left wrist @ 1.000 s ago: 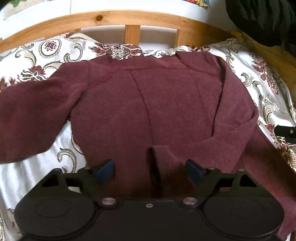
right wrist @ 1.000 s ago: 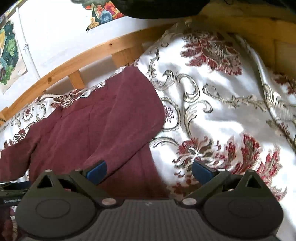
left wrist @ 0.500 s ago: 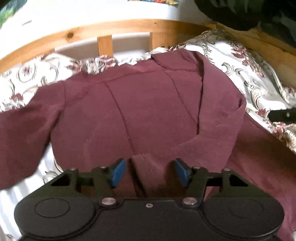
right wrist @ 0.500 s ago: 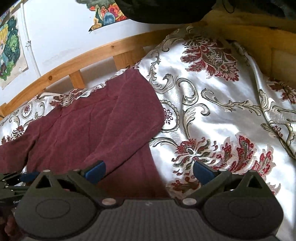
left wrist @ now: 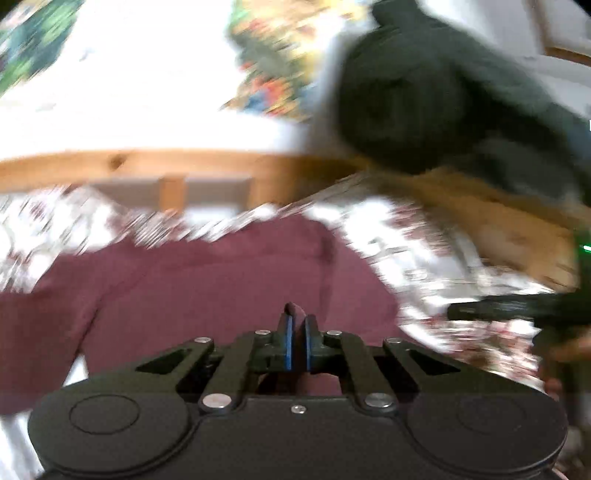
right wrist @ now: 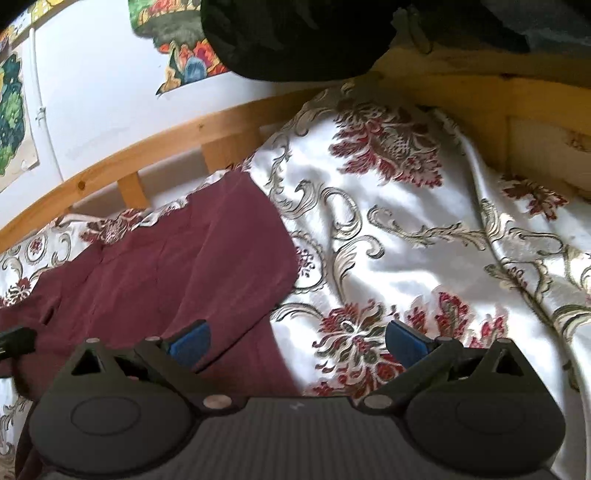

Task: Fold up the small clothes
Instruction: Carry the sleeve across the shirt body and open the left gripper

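Observation:
A maroon long-sleeved sweater (left wrist: 184, 295) lies spread on a floral bedspread (right wrist: 406, 229). My left gripper (left wrist: 295, 317) is over the sweater's near part. Its jaws are closing tight, and the blue pads press a thin fold of the maroon fabric that pokes out at their tips. The left wrist view is blurred by motion. In the right wrist view the sweater (right wrist: 166, 266) fills the left half. My right gripper (right wrist: 297, 326) stands open above its right edge, one pad over the fabric and one over the bedspread, with nothing held.
A wooden bed rail (right wrist: 147, 147) runs along the far side, with a white wall and posters behind it. A dark garment (right wrist: 295, 33) hangs over the far right corner. The right gripper's black body (left wrist: 498, 306) shows at the right of the left wrist view.
The left gripper's jaws have shut on the fold of maroon fabric that lay between them, and the hand has lifted and tilted up. The right gripper stays open and has barely moved.

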Demonstrator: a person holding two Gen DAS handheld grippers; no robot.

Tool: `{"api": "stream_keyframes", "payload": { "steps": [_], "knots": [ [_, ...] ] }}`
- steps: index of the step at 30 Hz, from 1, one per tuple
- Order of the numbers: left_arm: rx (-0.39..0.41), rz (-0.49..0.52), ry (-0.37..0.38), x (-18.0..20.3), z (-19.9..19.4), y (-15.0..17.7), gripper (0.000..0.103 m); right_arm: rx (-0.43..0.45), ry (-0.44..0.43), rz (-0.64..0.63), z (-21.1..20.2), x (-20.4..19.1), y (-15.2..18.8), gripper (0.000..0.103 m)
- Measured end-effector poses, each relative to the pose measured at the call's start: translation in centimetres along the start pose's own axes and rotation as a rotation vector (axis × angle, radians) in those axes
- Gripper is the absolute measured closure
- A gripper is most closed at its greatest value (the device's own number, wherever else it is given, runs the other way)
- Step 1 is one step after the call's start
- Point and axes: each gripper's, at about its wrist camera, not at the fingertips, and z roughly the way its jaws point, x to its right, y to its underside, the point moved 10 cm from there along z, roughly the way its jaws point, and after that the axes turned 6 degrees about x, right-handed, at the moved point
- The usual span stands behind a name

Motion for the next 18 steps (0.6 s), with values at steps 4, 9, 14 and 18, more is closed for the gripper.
{"api": "stream_keyframes", "payload": {
  "steps": [4,9,14,18],
  "knots": [
    [-0.057,0.159,0.192,4.5,-1.7,0.7,0.096,0.002,0.009,0.011,0.0,0.6,-0.1,0.0],
    [-0.273,0.243,0.377,8.5,-2.1,5.2,0.085,0.003,0.016,0.019,-0.1,1.1,-0.2,0.0],
    [-0.418,0.259,0.443,9.9,-2.1,8.8,0.08,-0.009,-0.005,0.0,-0.4,0.6,0.2,0.0],
    [-0.424,0.209,0.437,9.6,-2.2,8.5,0.075,-0.04,-0.042,-0.056,-0.4,-0.9,1.2,0.0]
  ]
}}
